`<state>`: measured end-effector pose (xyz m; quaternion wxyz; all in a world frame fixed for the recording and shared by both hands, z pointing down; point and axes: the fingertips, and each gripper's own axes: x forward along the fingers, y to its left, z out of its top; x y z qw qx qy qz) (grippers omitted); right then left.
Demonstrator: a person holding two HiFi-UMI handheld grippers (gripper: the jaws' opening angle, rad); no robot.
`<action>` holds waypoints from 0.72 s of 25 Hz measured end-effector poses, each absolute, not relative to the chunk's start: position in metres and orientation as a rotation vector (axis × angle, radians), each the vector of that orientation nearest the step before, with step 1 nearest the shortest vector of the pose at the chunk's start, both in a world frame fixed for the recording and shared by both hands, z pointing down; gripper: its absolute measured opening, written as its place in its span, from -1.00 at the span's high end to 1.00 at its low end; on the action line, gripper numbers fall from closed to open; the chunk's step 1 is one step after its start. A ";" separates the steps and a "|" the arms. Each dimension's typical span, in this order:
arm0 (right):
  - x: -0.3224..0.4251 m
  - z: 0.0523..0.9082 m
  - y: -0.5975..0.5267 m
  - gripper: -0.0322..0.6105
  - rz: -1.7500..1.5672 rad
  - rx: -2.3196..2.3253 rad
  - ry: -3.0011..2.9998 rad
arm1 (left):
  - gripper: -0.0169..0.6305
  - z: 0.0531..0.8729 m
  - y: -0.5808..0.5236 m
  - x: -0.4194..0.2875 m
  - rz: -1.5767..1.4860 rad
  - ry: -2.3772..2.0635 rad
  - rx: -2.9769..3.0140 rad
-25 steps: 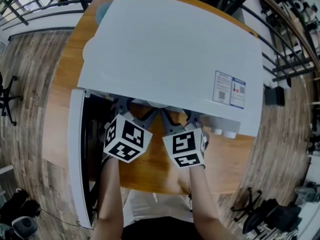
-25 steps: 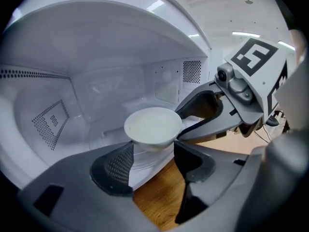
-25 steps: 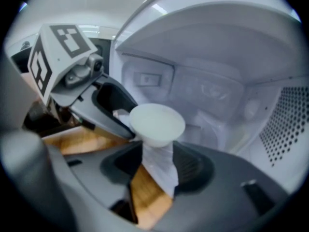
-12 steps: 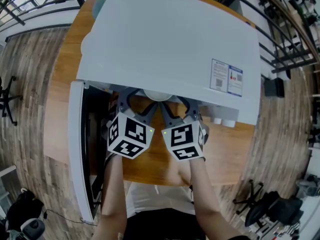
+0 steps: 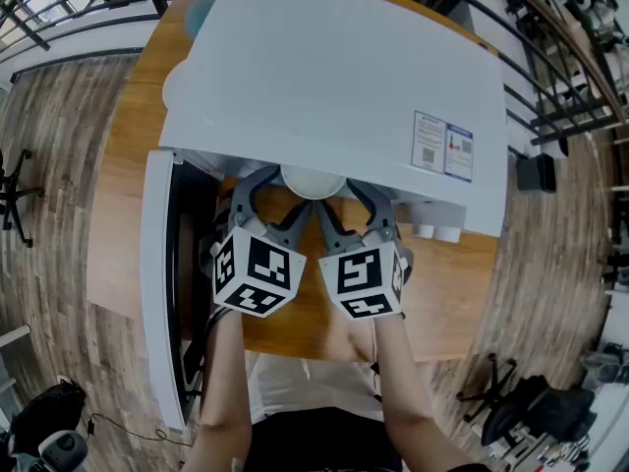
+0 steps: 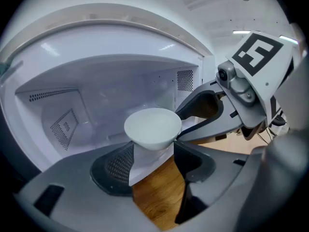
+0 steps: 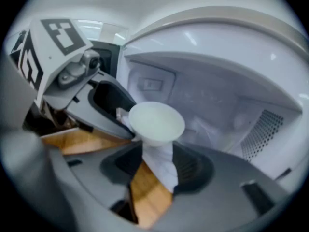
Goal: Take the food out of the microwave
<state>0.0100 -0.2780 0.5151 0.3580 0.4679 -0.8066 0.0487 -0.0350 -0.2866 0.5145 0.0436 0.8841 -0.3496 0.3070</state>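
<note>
A small white bowl [image 5: 313, 180] shows just under the front edge of the white microwave [image 5: 334, 87], at its open mouth. My left gripper [image 5: 285, 193] holds it from the left and my right gripper [image 5: 340, 197] from the right, their marker cubes side by side. In the left gripper view the bowl [image 6: 153, 127] sits at the tips of my left gripper [image 6: 152, 151], jaws part-way apart around its lower part, with the other gripper's fingers [image 6: 200, 111] touching its right side. The right gripper view mirrors this: the bowl [image 7: 156, 123] is at my right gripper [image 7: 157, 151]. I cannot see what is in the bowl.
The microwave door [image 5: 157, 283] stands swung open at the left, edge-on beside my left arm. The microwave rests on a wooden table [image 5: 462, 293], whose front edge lies just below the cubes. The white cavity [image 6: 96, 105] lies behind the bowl. Office chairs stand on the floor around.
Both grippers have drawn back toward me with the bowl between them. More of the bowl now shows from under the microwave's front edge.
</note>
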 end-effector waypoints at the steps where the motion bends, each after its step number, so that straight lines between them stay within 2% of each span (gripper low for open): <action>1: 0.010 0.513 -0.277 0.26 0.121 1.210 -2.082 | 0.06 0.512 -0.285 -0.035 0.933 -1.072 2.705; 18: 0.032 0.487 -0.230 0.26 0.073 1.258 -2.078 | 0.06 0.487 -0.239 -0.013 0.876 -1.118 2.774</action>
